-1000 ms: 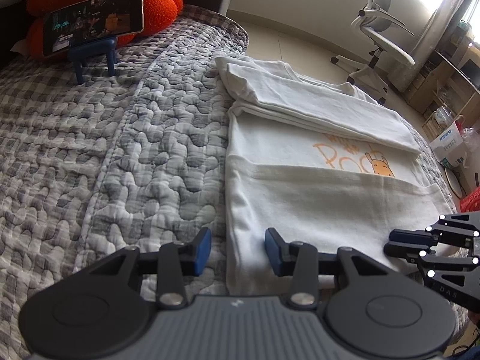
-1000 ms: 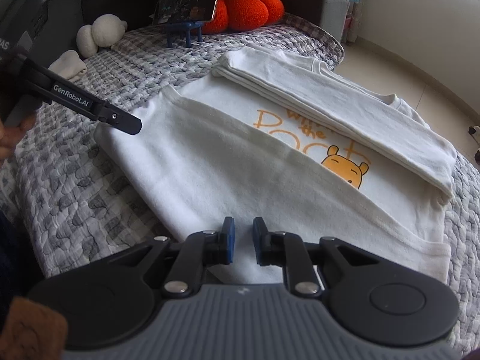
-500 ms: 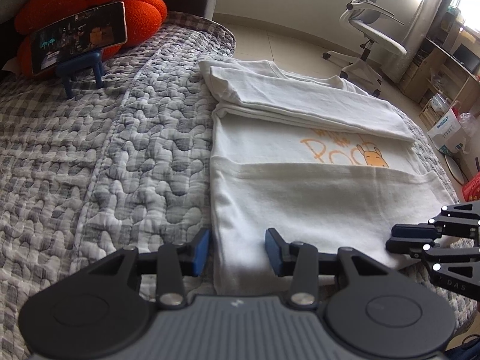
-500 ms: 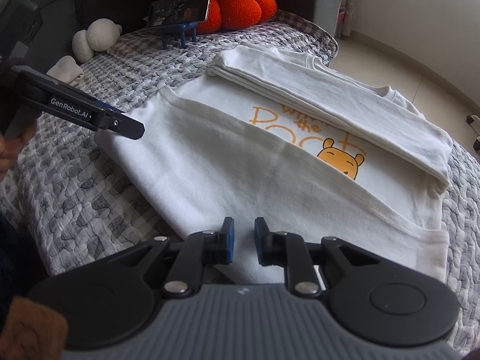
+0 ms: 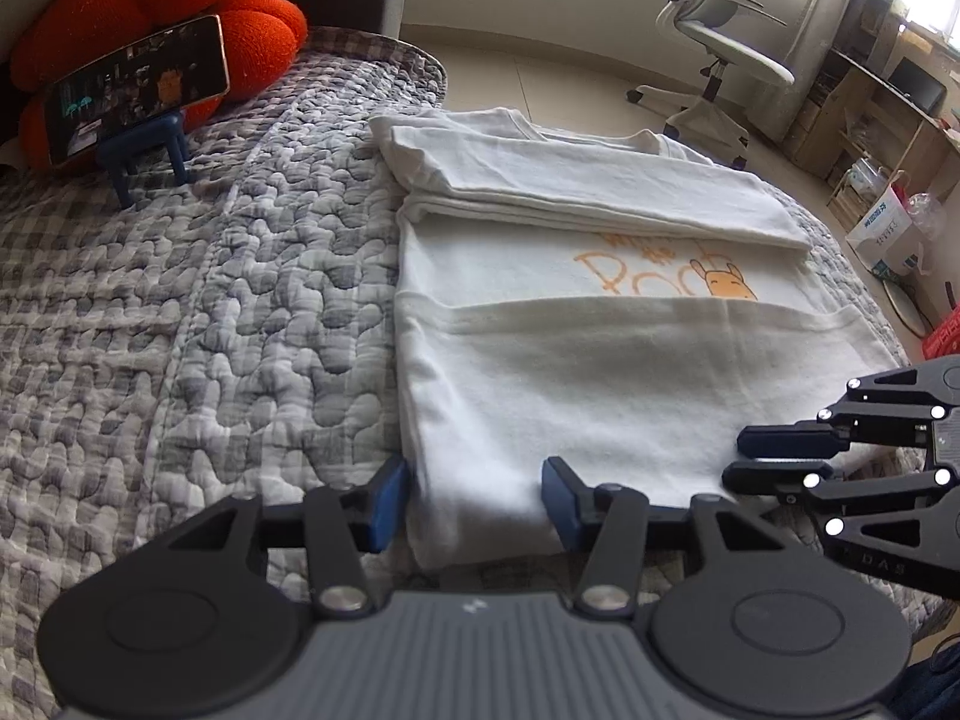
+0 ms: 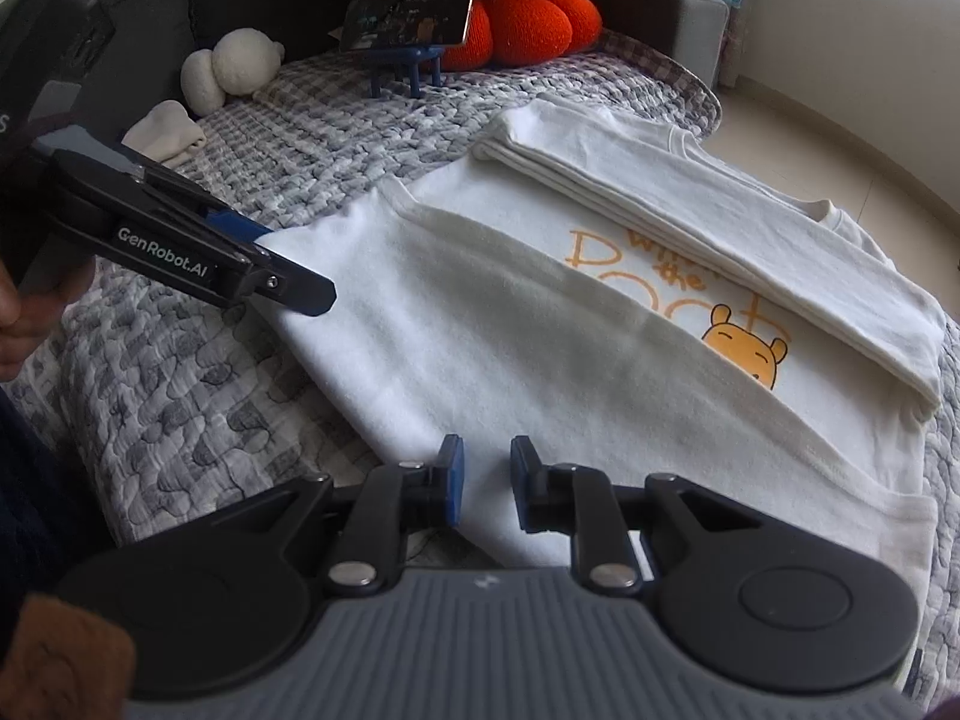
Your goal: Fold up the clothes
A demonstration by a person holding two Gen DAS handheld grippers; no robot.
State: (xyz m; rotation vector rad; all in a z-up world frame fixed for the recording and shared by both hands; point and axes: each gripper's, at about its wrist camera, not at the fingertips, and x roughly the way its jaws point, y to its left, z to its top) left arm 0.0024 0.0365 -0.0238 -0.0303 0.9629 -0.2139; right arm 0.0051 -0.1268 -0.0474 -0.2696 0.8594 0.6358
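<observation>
A white T-shirt (image 5: 600, 396) with an orange bear print lies flat on the quilted bed; its far and near sides are folded in over the middle. My left gripper (image 5: 474, 498) sits at the shirt's near left corner. Its jaws are opening, with the corner between the blue pads and neither pad pressing it. In the right wrist view the left gripper (image 6: 300, 264) reaches in from the left over that same corner of the T-shirt (image 6: 510, 330). My right gripper (image 6: 486, 486) hovers at the near hem with a narrow gap, cloth showing through it. The right gripper (image 5: 735, 456) appears side-on at the right.
A phone on a blue stand (image 5: 138, 90) and an orange cushion (image 5: 258, 30) sit at the bed's far end, with a white plush toy (image 6: 234, 66) beside them. An office chair (image 5: 714, 48) and shelves stand on the floor beyond. A hand (image 6: 18, 324) holds the left gripper.
The left gripper's jaws have spread wider around the shirt's corner. Both grippers stay at the near hem; the right jaws look about the same.
</observation>
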